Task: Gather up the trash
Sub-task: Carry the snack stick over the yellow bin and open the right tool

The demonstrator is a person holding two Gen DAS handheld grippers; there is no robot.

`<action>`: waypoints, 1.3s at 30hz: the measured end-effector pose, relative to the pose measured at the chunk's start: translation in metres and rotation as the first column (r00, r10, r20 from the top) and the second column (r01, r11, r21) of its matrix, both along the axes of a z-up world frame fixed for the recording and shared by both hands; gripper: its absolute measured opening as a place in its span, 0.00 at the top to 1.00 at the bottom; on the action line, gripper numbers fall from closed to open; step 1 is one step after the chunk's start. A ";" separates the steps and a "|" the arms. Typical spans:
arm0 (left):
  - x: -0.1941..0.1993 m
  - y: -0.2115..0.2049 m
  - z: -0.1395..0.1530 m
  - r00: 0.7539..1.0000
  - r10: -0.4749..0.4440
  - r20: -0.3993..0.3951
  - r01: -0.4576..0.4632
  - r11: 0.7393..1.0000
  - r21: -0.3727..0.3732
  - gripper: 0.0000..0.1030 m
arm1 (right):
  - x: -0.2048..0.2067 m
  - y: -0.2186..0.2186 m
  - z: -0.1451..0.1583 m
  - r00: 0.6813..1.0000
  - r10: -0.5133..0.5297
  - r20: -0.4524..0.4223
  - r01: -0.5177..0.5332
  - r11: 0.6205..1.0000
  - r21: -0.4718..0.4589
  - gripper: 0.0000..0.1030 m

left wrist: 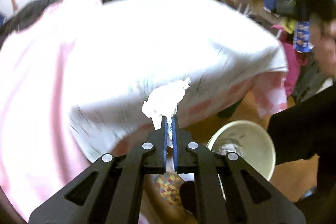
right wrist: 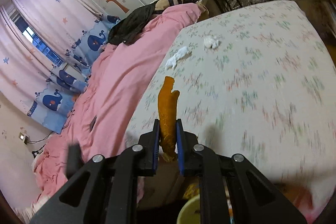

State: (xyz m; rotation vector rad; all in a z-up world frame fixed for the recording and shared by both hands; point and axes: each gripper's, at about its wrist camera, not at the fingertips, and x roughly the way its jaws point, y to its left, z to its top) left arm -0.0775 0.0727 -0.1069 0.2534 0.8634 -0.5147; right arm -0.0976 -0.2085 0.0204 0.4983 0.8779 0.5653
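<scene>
- Clamped in my left gripper, a crumpled tissue hangs over the bed's near edge.
- My right gripper pinches an orange peel.
- Two tissues lie far across the bed.
- Near right sits the bin.

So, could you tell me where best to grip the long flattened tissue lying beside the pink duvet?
Probably take the long tissue across its narrow middle, from above. It lies flat on the sheet, so fingers should straddle its short width. The right gripper holds orange peel now.

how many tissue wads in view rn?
3: one in the left claw (tissue), two lying on the bed sheet: and. More may be hidden.
</scene>
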 end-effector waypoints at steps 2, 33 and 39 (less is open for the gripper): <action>-0.014 -0.001 0.037 0.998 -0.045 0.034 0.045 0.999 0.008 0.96 | -0.022 0.004 -0.001 1.000 0.009 -0.007 -0.009 1.000 -0.019 0.85; -0.100 -0.112 -0.024 0.969 0.136 -0.207 -0.131 0.991 0.037 0.95 | -0.108 0.050 -0.114 0.966 0.020 -0.258 -0.111 0.933 -0.343 0.80; -0.091 -0.101 -0.041 0.957 0.182 -0.226 -0.174 0.983 0.054 0.81 | -0.103 0.052 -0.123 0.961 -0.001 -0.276 -0.104 0.926 -0.363 0.55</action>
